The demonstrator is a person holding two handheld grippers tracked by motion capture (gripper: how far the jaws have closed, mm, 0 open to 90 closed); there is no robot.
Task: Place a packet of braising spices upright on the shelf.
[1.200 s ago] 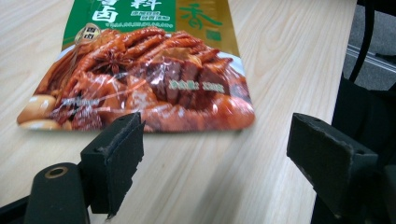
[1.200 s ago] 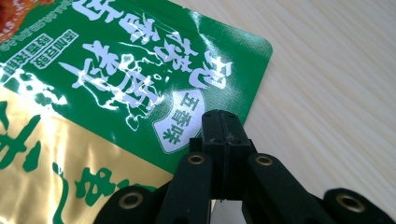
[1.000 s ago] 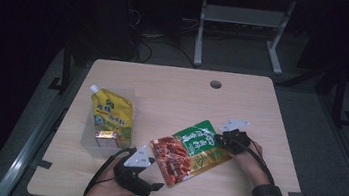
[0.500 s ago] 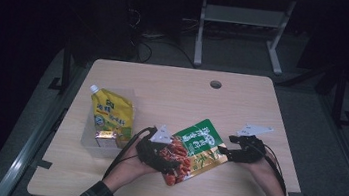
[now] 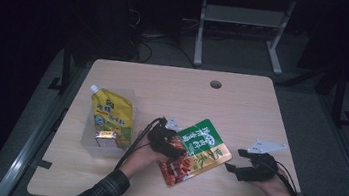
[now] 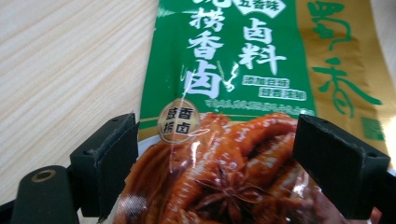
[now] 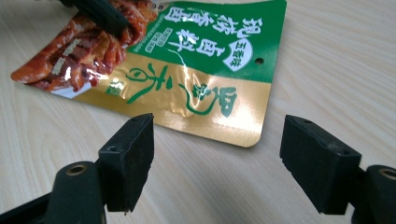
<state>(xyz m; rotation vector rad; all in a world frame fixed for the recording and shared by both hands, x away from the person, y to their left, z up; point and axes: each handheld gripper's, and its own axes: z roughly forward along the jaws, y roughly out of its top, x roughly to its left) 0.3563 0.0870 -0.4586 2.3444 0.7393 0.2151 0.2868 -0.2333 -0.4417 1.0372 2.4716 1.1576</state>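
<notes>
While the green and gold packet (image 5: 196, 151) is lying flat on the worktop (image 5: 242, 106), the left gripper (image 5: 169, 144) is hovering over its near left end, jaws spread wide. Just right of it, the right gripper (image 5: 234, 170) is pointing at the packet, jaws spread too, gripping nothing.

This looks like a lab or recording room set up for handling trials, not a home or kitchen: a plain pale wooden worktop (image 5: 242, 106) with a round cable hole (image 5: 215, 84) stands alone on grey floor in a darkened room. Well beyond the fingers, past the worktop's far edge, a grey metal stand (image 5: 241, 30) rises and loose black cables (image 5: 154, 40) lie on the floor. Dark metal frame rails (image 5: 30, 146) run along the worktop's sides, well apart from the fingers.
</notes>
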